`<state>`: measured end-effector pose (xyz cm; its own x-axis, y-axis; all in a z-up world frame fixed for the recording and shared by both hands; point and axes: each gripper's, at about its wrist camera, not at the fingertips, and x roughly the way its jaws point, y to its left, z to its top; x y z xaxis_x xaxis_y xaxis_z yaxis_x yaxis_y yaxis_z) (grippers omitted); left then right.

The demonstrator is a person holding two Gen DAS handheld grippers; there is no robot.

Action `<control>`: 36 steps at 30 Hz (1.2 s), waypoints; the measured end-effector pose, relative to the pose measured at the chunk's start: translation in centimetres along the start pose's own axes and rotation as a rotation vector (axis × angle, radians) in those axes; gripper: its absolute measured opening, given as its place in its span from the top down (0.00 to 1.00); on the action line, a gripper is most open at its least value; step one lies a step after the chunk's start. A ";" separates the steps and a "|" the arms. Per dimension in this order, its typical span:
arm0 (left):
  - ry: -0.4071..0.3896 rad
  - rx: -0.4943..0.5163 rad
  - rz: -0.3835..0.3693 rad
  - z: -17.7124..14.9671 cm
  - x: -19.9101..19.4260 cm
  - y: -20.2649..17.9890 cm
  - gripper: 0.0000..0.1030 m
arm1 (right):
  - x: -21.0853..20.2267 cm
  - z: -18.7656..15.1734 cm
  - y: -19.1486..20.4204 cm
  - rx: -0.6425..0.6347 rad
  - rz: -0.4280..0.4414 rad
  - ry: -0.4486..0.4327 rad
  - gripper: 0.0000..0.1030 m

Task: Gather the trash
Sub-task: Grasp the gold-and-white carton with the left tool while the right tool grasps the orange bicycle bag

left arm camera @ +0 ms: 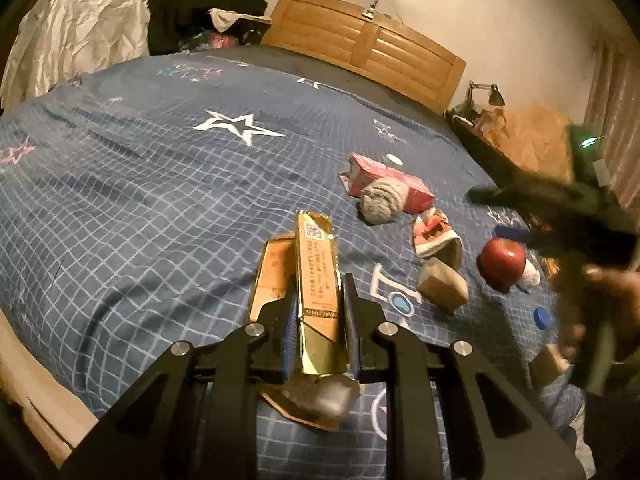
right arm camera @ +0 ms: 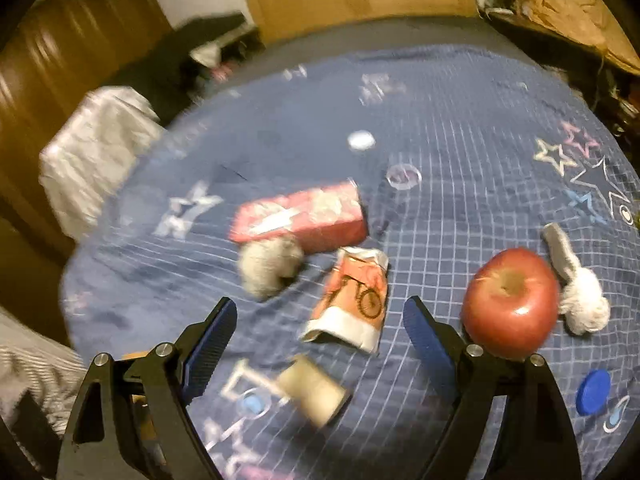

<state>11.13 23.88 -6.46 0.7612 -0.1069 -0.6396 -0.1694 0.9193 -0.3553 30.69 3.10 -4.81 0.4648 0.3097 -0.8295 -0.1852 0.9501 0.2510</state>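
Note:
My left gripper [left arm camera: 320, 296] is shut on a long gold carton [left arm camera: 318, 276], held lengthwise above the blue bedspread [left arm camera: 160, 184]; a crumpled clear wrapper [left arm camera: 324, 394] hangs under it. My right gripper [right arm camera: 320, 336] hovers open over the bed with nothing between its fingers. Just beyond it lie a crushed paper cup [right arm camera: 352, 300] with a bicycle print and a short cardboard roll [right arm camera: 312, 394]. Farther off sit a pink box [right arm camera: 300, 220] and a grey fluffy ball [right arm camera: 270, 266]. The right view is blurred by motion. In the left view that gripper shows as a dark blur [left arm camera: 560, 208] at the right.
A red apple [right arm camera: 510, 302], a white wad [right arm camera: 582, 304] and a blue cap [right arm camera: 593, 392] lie to the right; a white cap [right arm camera: 360, 140] lies farther back. A white plastic bag [left arm camera: 80, 32] sits off the bed's far left. Wooden headboard [left arm camera: 360, 40] and a brown paper bag [left arm camera: 536, 140] stand behind.

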 end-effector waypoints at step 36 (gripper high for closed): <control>-0.076 0.089 0.063 -0.1 -1.4 -1.3 0.63 | -32.6 -12.2 -9.2 -0.044 0.273 -0.468 0.58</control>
<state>10.17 22.83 -5.19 0.7968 -0.0222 -0.6038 -0.1647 0.9535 -0.2524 6.71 -16.15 13.81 0.7287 0.5377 -0.4242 -0.3845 0.8338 0.3962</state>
